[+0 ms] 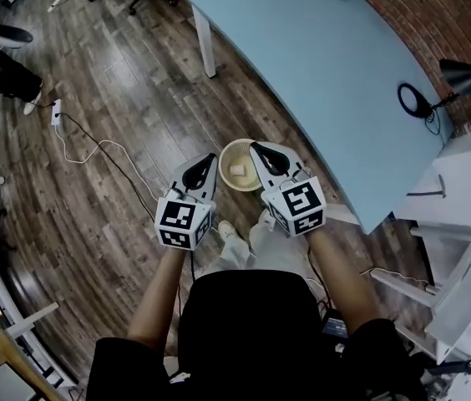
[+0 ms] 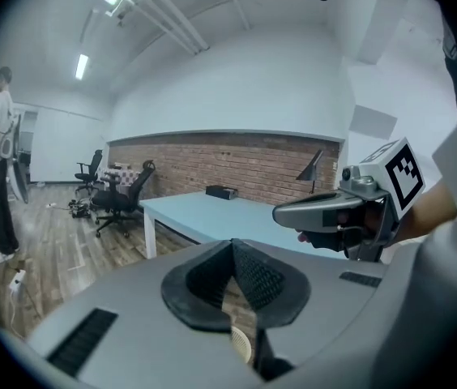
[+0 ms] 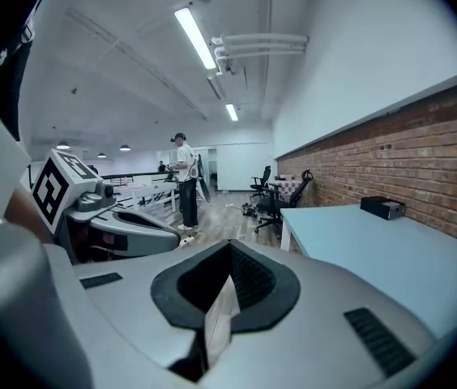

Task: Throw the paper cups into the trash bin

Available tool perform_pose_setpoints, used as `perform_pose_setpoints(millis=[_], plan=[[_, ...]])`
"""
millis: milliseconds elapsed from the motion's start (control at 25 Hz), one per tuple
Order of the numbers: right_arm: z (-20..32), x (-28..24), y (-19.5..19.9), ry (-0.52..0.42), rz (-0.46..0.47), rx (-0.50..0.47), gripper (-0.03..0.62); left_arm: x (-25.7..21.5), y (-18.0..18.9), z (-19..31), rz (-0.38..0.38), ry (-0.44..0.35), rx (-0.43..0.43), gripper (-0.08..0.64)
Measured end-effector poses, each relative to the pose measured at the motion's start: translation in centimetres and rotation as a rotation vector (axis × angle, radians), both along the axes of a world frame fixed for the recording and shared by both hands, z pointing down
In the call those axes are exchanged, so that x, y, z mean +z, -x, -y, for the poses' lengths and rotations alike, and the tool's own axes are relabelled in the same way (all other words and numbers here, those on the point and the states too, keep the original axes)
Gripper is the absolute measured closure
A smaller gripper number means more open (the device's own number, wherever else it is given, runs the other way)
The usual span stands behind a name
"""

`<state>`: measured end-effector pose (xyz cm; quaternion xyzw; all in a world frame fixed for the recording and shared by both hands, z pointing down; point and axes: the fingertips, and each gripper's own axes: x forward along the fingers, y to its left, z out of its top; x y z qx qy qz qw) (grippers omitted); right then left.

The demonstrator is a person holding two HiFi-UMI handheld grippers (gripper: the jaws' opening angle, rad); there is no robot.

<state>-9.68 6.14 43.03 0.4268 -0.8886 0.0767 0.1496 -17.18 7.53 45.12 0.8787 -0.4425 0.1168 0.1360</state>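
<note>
The right hand-held gripper had its jaws pressed together.
Past it lay a pale blue rectangular surface beside a red brick wall; the left hand-held gripper hovered at left.

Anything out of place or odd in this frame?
The round cream container does not seem to stand on the floor: the left gripper and right gripper each appear to pinch its rim and hold it up, with a pale lump inside. A white cable trails loose across the floor.
</note>
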Motion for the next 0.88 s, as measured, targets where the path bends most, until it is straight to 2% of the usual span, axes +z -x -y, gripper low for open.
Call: perform_pose_setpoints(millis=[440, 880], plan=[[-2.0, -7.5, -3.2, -0.126, 0.072, 0.048, 0.588, -7.6, -4.5, -1.3, -0.011, -0.149, 0.073, 0.557], [-7.5, -11.0, -8.5, -0.179, 0.103, 0.088, 0.591, -11.0, -10.0, -6.5, -0.018, -0.197, 0.081, 0.557]])
